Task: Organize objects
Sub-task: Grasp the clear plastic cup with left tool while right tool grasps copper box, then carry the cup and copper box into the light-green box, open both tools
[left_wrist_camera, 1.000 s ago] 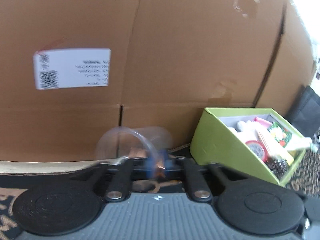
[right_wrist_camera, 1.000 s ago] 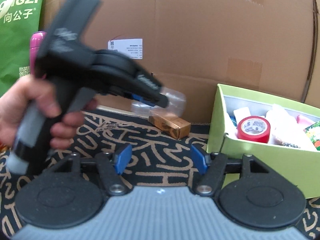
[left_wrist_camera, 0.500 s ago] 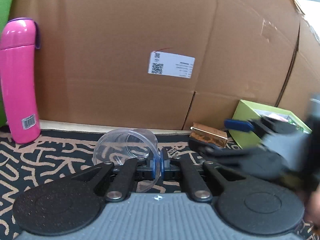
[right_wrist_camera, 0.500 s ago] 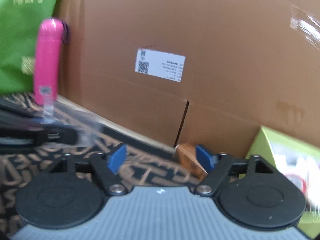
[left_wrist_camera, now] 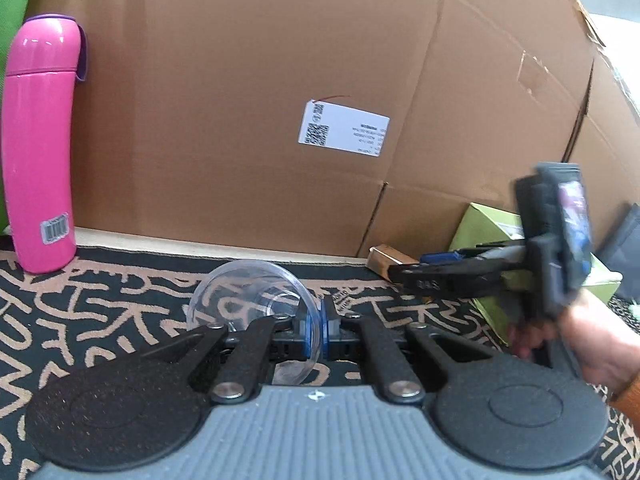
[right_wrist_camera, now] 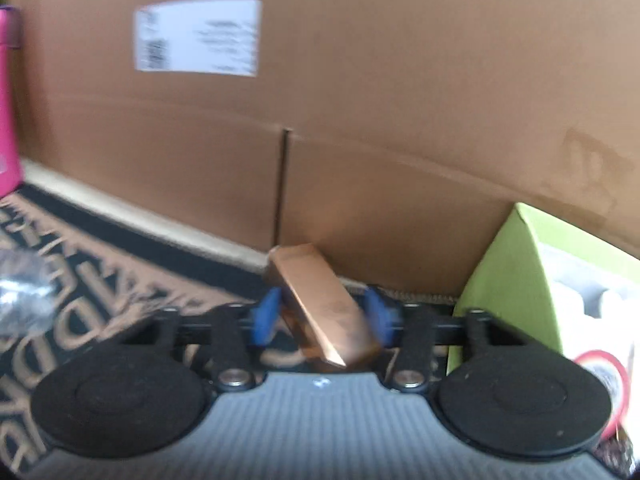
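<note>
A clear plastic cup point(left_wrist_camera: 248, 300) lies tilted over the patterned mat, and my left gripper point(left_wrist_camera: 316, 330) is shut on its rim. The cup shows again as a blurred shape point(right_wrist_camera: 20, 296) at the left edge of the right wrist view. A small gold box point(right_wrist_camera: 316, 296) lies slantwise at the foot of the cardboard wall. My right gripper point(right_wrist_camera: 322, 316) straddles it, its jaws closing, with the blue pads point(right_wrist_camera: 266, 316) against the box's sides. In the left wrist view, that right gripper point(left_wrist_camera: 416, 266) reaches the gold box point(left_wrist_camera: 382, 256) from the right, held by a hand.
A big cardboard box point(left_wrist_camera: 240, 120) with a white label walls off the back. A pink bottle point(left_wrist_camera: 38, 140) stands at the left. A green open box point(right_wrist_camera: 512, 280) with a red tape roll point(right_wrist_camera: 600, 364) and other items stands to the right. A black and tan mat point(left_wrist_camera: 100, 312) covers the floor.
My left gripper carried the cup leftward, away from the green box, then held still. My right gripper moved in over the gold box and its jaws narrowed around it.
</note>
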Action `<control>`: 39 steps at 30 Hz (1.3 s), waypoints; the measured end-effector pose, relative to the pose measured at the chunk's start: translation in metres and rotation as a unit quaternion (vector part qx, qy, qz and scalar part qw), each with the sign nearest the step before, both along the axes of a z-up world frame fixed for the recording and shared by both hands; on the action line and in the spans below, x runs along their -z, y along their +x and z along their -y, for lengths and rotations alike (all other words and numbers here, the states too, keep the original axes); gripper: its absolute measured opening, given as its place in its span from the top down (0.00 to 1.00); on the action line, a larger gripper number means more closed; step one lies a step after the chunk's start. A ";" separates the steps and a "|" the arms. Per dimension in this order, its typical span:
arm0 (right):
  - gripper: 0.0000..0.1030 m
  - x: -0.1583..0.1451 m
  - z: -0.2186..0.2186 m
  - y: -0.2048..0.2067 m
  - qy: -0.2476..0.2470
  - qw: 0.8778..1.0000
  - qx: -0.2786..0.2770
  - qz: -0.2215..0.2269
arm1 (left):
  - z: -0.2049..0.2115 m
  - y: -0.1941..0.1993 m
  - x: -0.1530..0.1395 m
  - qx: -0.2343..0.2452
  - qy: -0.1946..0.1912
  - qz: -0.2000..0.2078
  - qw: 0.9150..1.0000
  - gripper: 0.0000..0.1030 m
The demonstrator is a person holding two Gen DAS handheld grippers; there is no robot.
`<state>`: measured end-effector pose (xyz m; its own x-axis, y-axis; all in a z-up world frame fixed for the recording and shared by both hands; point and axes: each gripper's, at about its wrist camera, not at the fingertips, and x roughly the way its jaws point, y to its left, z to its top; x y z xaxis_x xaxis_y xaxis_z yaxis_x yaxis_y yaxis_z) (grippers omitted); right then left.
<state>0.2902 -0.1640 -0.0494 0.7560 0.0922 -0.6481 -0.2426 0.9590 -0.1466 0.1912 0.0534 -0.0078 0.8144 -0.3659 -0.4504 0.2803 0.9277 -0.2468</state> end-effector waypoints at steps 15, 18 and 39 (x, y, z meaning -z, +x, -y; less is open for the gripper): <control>0.62 -0.009 -0.009 -0.185 0.072 0.993 -0.087 0.030 | 0.011 -0.040 0.015 0.031 -0.008 -0.027 0.999 0.93; 0.55 -0.010 -0.012 -0.182 0.057 0.994 -0.089 0.039 | 0.016 -0.035 0.016 0.019 -0.003 -0.032 0.999 0.92; 0.69 -0.016 0.036 -0.188 0.141 0.986 -0.072 0.047 | 0.051 -0.041 -0.020 0.046 0.005 -0.013 0.999 0.96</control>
